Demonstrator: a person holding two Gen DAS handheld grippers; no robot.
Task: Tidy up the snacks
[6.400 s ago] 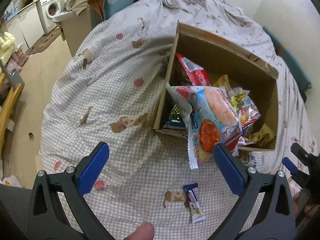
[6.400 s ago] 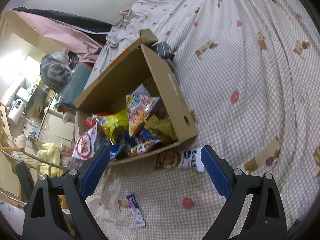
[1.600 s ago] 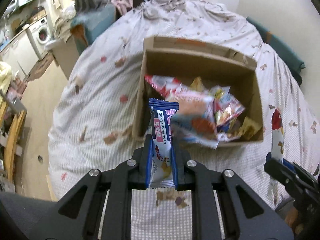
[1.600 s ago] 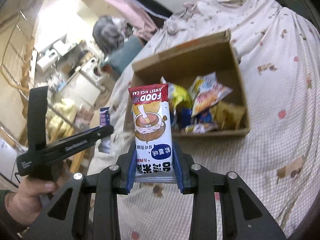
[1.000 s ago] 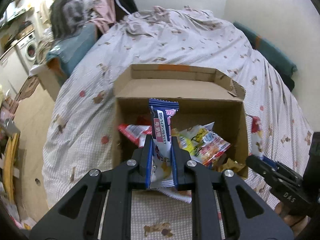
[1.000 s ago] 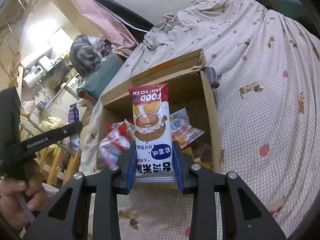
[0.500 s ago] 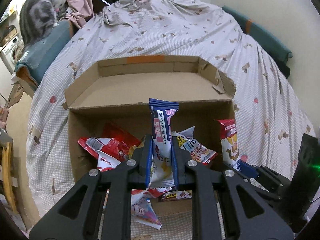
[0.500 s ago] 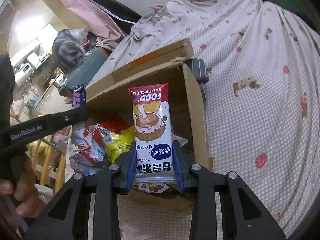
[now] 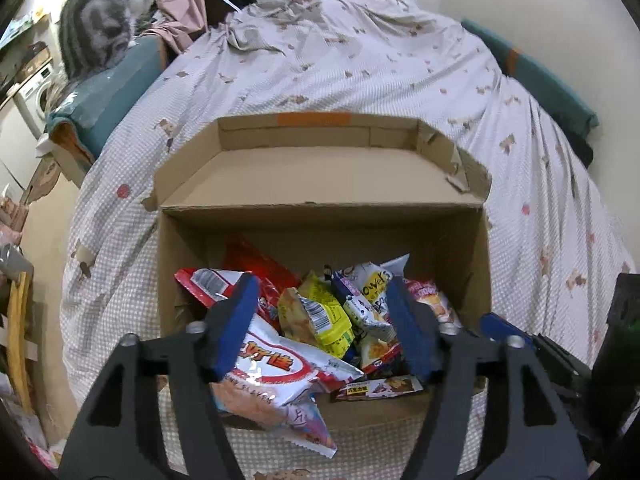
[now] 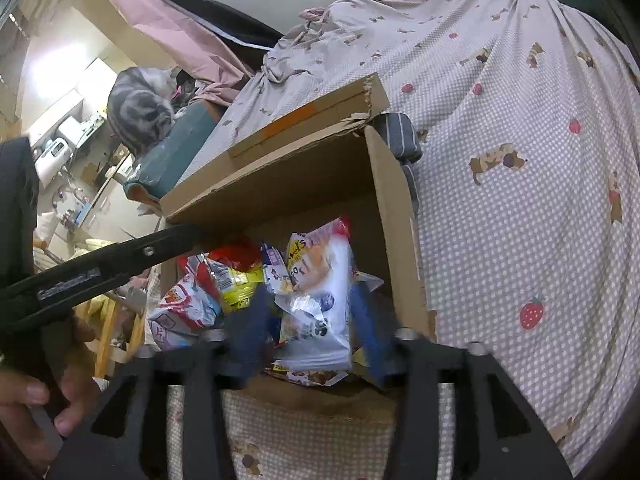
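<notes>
- 2 hand-held grippers over 1 cardboard box of snack packets, box standing on a dotted bedspread.
- Left gripper: jaws have just been opening and stand apart, gripping nothing; the blue-and-white snack bar lies loose below them among the packets.
- Right gripper: jaws have just been opening; the white rice-cake packet sits between the blue pads over the box's near right corner, blurred. Pads appear clear of it.
- Left wrist view only: whole box interior with far flap folded back, large red-and-white bag hanging over the near wall, yellow packet, small brown bar at the front edge, teal cushion by the wall.
- Right wrist view only: a person's hand at lower left holding the left gripper's black body, striped grey cloth behind the box's right wall.
- Both views: 1 grey tabby cat on a teal box beside the bed.
</notes>
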